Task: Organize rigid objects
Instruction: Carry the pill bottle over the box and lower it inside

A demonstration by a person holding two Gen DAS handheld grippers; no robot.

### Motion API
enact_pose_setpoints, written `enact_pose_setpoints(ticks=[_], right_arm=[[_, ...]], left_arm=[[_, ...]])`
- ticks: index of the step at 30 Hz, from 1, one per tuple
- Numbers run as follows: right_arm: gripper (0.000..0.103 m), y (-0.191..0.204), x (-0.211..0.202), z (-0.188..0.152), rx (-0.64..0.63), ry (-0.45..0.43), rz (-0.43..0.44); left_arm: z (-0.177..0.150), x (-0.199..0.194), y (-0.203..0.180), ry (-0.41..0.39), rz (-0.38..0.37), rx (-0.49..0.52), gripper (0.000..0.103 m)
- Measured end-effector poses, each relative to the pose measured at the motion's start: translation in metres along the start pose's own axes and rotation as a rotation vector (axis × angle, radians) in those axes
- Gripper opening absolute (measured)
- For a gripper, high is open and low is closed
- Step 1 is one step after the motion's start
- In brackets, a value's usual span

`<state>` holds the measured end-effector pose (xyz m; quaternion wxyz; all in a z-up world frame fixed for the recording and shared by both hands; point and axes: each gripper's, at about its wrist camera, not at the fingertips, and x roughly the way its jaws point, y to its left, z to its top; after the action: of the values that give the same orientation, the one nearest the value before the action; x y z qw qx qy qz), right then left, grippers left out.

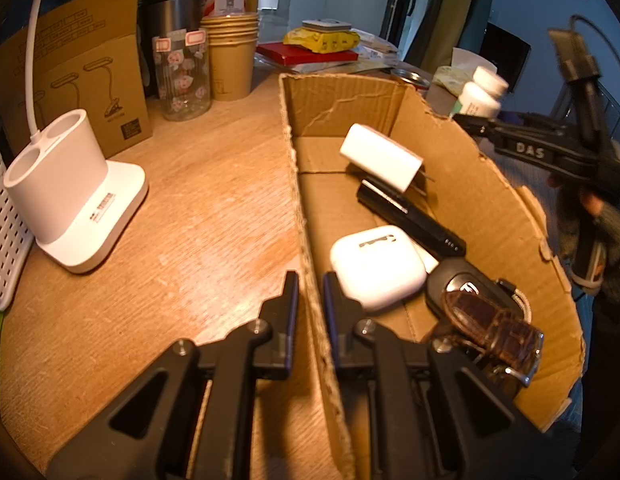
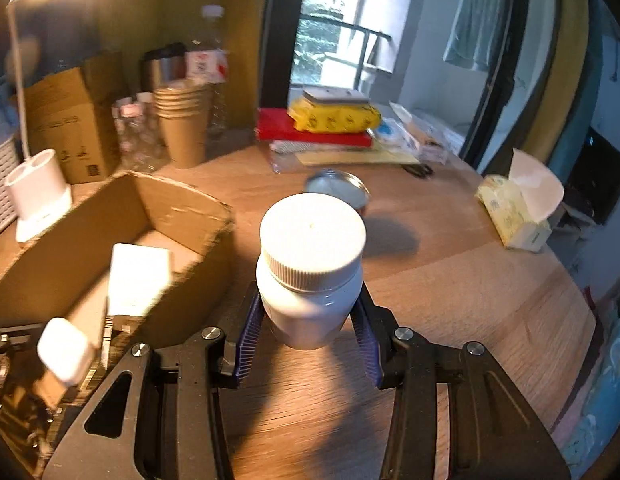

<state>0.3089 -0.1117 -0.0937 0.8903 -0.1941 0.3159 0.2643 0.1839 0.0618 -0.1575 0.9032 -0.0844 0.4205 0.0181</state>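
The right gripper (image 2: 307, 322) is clamped on a white pill bottle (image 2: 310, 268) with a ribbed cap, held upright above the wooden table (image 2: 450, 280), just beside the cardboard box (image 1: 450, 168). The left gripper (image 1: 310, 292) is pinched on the box's near wall, one blue pad on each side of the torn edge. Inside the box lie a white charger (image 1: 380, 156), a black bar (image 1: 410, 216), a white earbud case (image 1: 376, 266), a car key (image 1: 462, 280) and a brown leather strap (image 1: 490, 324)
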Motion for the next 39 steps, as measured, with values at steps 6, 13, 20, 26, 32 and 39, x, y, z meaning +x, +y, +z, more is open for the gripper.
enact_pose_setpoints(ticks=[6,13,20,26,32,39], right_arm=[[0.046,0.017,-0.030,0.013,-0.036,-0.065,0.020],[0.046,0.043,-0.052,0.028,-0.096,-0.116,0.053],[0.046,0.074,-0.064,0.037,-0.169,-0.154,0.087],[0.046,0.096,-0.066,0.041,-0.213,-0.159,0.127],[0.046,0.115,-0.061,0.042,-0.253,-0.154,0.163],[0.046,0.132,-0.050,0.043,-0.288,-0.132,0.192]], left_arm=[[0.000,0.000,0.000,0.000,0.000,0.000,0.013],[0.000,0.000,0.000,0.000,0.000,0.000,0.013],[0.000,0.000,0.000,0.000,0.000,0.000,0.013],[0.000,0.000,0.000,-0.001,-0.001,0.000,0.013],[0.000,0.000,0.000,-0.001,0.000,0.001,0.013],[0.000,-0.001,0.000,-0.001,-0.001,0.001,0.013]])
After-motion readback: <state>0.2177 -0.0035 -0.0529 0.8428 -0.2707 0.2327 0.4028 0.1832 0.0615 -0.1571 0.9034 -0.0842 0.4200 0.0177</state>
